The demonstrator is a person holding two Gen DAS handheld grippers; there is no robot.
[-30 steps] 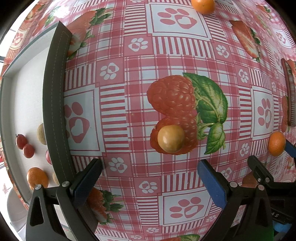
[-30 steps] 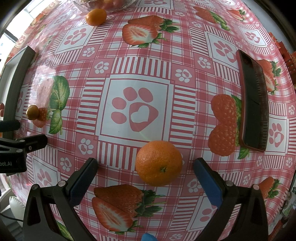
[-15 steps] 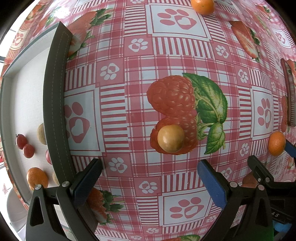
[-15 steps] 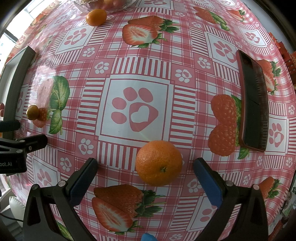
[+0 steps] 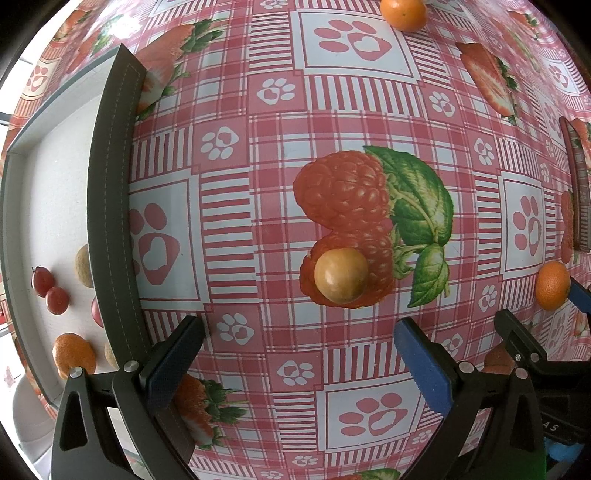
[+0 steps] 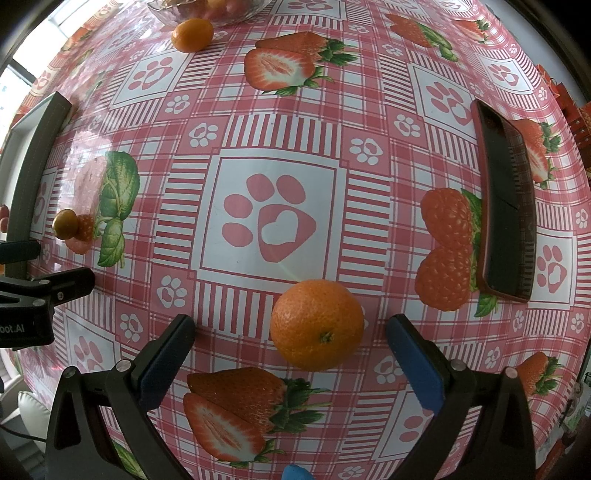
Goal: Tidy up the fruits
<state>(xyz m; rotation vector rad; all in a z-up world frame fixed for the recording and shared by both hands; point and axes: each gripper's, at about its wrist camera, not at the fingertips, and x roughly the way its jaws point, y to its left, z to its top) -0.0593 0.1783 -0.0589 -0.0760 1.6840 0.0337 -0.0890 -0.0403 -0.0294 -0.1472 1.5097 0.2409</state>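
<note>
A: Anything changing over the last second?

B: Nothing measurable. Both views are matching the earlier frames; neither pair of tongs is shifting and no fruit is rolling. I am reading this as a pause before two grasps, not progress.

A: Nearest first, right side.

B: The right tongs are standing wide open and holding nothing. The orange is sitting on the counter between the two pads, touching neither, with clear gaps either side.

A: Left side?

B: The left tongs are likewise gaping wide and empty. The small yellow-brown fruit is lying just ahead of the pads, on the printed raspberry, slightly toward the right pad.

A: Farther out?

B: Left of that, the tray with the dark rim is holding sorted fruit: two small red fruits, a small orange, and some pale round ones partly hidden behind the rim. Across the counter, a dark phone-like slab is lying to the right. Farthest, another orange is resting just beside a glass bowl at the top edge.

A: Meaning for the task?

B: My judgement: three fruits are remaining loose on the counter, two of them framed for pickup. Closing is the next thing needed.
</note>
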